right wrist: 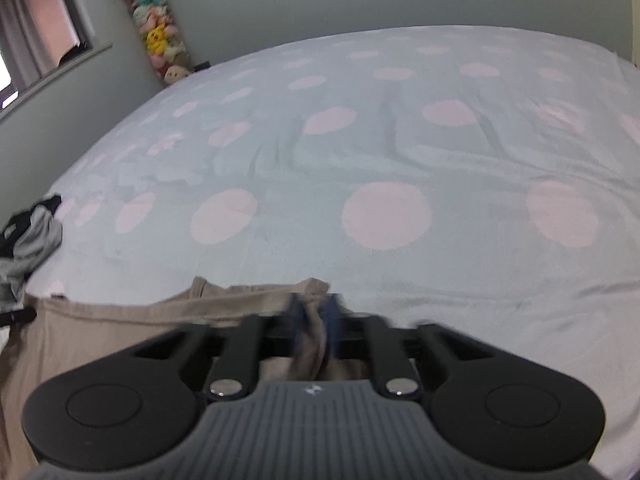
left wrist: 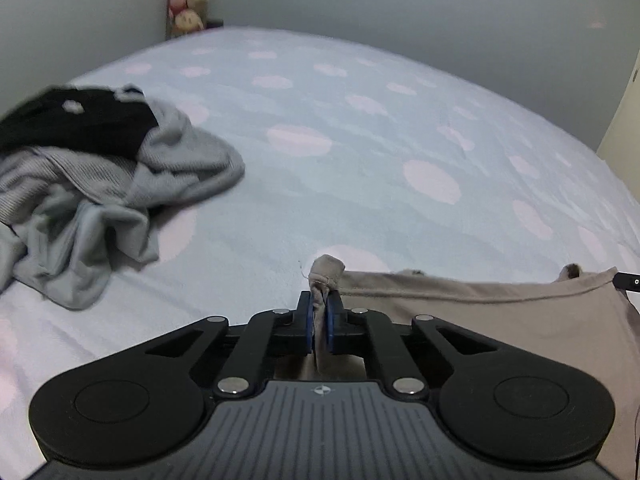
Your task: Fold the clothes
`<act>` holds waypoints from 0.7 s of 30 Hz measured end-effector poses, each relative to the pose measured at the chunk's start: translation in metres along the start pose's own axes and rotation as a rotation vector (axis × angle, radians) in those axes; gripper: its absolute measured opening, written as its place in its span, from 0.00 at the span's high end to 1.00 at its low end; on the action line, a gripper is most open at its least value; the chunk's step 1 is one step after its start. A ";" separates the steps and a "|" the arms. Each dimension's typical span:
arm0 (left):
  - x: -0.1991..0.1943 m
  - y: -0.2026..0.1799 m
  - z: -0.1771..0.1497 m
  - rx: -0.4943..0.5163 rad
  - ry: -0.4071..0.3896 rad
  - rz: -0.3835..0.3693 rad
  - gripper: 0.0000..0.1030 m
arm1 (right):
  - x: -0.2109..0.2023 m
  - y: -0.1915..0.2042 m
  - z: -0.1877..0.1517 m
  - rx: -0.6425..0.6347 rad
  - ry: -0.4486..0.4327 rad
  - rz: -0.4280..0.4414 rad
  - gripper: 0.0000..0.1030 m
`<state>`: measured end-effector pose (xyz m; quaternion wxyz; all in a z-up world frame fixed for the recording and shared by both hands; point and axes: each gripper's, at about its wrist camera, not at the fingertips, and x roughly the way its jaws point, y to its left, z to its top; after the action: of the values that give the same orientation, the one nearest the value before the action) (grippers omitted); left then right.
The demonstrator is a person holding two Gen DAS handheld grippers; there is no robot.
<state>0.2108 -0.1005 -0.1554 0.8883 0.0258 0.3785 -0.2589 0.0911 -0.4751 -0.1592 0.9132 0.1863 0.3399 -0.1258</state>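
The left hand-held gripper (left wrist: 319,320) and right hand-held gripper (right wrist: 316,320) are each pinched on a corner of a beige garment (left wrist: 500,320), held stretched above the bed (left wrist: 360,140); no fold is made yet. A heap of grey and black clothes (left wrist: 92,172) is left unfolded on the bed.

Beige garment (left wrist: 480,312) stretched taut between 2 corners, above the dotted bedsheet (left wrist: 360,160)
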 end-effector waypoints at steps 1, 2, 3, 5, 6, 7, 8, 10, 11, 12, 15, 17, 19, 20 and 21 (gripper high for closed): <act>-0.005 -0.001 0.000 0.002 -0.014 0.009 0.96 | -0.004 0.003 0.001 -0.017 -0.020 -0.010 0.94; -0.010 -0.003 0.001 0.005 -0.028 0.018 0.97 | -0.009 0.006 0.002 -0.033 -0.041 -0.020 0.94; -0.015 -0.004 0.002 0.008 -0.038 0.026 0.97 | -0.013 0.009 0.003 -0.053 -0.061 -0.033 0.94; -0.012 -0.004 0.003 0.022 -0.027 0.040 0.97 | -0.014 0.013 0.005 -0.075 -0.081 -0.040 0.95; -0.009 -0.004 0.003 0.024 -0.019 0.045 0.97 | -0.011 0.014 0.007 -0.076 -0.080 -0.039 0.95; -0.003 -0.002 0.001 0.020 -0.012 0.045 0.97 | -0.007 0.014 0.007 -0.076 -0.075 -0.039 0.95; 0.001 -0.001 0.000 0.018 -0.003 0.046 0.97 | 0.000 0.013 0.007 -0.072 -0.064 -0.042 0.95; 0.010 0.000 -0.004 0.015 0.015 0.048 0.96 | 0.014 0.010 0.005 -0.059 -0.036 -0.045 0.95; 0.013 0.000 -0.005 0.014 0.021 0.049 0.96 | 0.020 0.009 0.004 -0.056 -0.019 -0.047 0.94; 0.012 0.000 -0.005 0.015 0.017 0.049 0.94 | 0.023 0.008 0.002 -0.055 -0.005 -0.049 0.94; -0.001 0.001 -0.001 0.007 0.000 0.033 0.88 | 0.018 0.008 0.001 -0.054 -0.018 -0.047 0.86; -0.015 0.000 0.000 0.009 -0.011 0.026 0.85 | 0.007 0.008 0.003 -0.053 -0.042 -0.038 0.85; -0.032 -0.003 -0.001 0.014 -0.020 0.021 0.85 | -0.007 0.009 0.002 -0.059 -0.062 -0.032 0.85; -0.041 -0.005 -0.003 0.009 -0.021 0.014 0.85 | -0.014 0.009 0.000 -0.062 -0.066 -0.033 0.85; -0.051 -0.007 -0.006 0.007 -0.022 0.007 0.85 | -0.022 0.009 -0.002 -0.064 -0.069 -0.034 0.85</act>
<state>0.1745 -0.0825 -0.1241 0.8932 0.0272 0.3677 -0.2575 0.0776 -0.4639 -0.1436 0.9276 0.1467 0.3153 -0.1368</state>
